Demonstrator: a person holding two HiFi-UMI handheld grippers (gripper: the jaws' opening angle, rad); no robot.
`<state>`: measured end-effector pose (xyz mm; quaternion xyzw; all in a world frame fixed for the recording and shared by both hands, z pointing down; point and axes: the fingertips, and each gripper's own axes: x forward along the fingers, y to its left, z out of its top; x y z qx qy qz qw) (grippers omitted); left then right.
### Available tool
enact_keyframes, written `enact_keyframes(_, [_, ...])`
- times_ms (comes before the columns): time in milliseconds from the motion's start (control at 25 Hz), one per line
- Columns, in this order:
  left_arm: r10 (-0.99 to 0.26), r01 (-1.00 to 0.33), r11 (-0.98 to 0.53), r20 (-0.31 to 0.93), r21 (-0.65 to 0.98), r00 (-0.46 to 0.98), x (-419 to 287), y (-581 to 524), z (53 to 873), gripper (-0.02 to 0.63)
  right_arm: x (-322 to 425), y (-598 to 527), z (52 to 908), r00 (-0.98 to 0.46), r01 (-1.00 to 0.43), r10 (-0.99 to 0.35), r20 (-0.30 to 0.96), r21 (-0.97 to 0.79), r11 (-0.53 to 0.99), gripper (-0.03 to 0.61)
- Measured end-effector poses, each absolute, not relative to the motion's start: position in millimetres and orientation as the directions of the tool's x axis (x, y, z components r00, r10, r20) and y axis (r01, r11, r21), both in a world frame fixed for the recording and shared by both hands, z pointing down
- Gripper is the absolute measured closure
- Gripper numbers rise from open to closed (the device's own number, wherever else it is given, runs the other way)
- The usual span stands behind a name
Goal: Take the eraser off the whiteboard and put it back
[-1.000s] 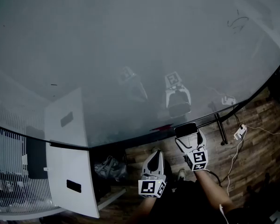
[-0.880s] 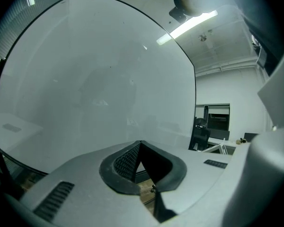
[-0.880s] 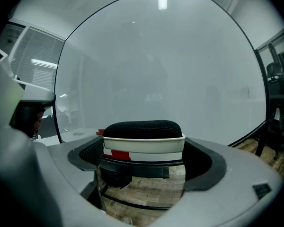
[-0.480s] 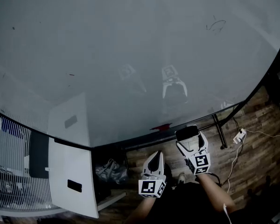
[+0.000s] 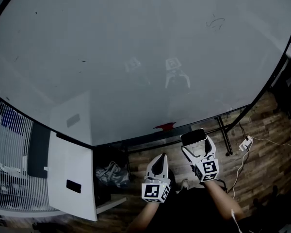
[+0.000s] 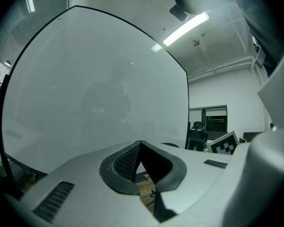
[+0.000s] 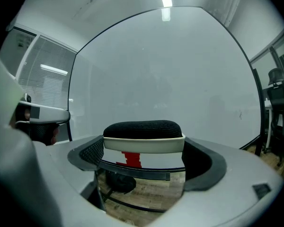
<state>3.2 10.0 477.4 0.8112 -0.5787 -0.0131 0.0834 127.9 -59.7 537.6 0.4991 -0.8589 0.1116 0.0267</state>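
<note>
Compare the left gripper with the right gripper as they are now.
The right gripper is shut on the eraser, which spans the gap between its jaws; the left gripper has its jaws together on nothing. In the head view the right gripper reaches nearer the bottom edge of the whiteboard, while the left gripper sits farther from it. Both aim at the whiteboard.

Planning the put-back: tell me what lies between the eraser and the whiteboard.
Nothing: the right gripper view shows only open air between eraser and whiteboard.
</note>
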Motion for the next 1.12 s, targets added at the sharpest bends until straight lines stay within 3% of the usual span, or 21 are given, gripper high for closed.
enact_keyframes(760, [-0.929,-0.930,-0.351,0.080,0.112,0.361,23,17,471,0.607,139,-41,529,-0.514,-0.855,-0.845,0.148,-0.167,0.491,0.046])
enact_keyframes(1120, [-0.950,-0.951,-0.295,0.081,0.093,0.303,15,24,468,0.607,140,-34,525,-0.530,-0.845,-0.835,0.146,-0.176,0.506,0.046])
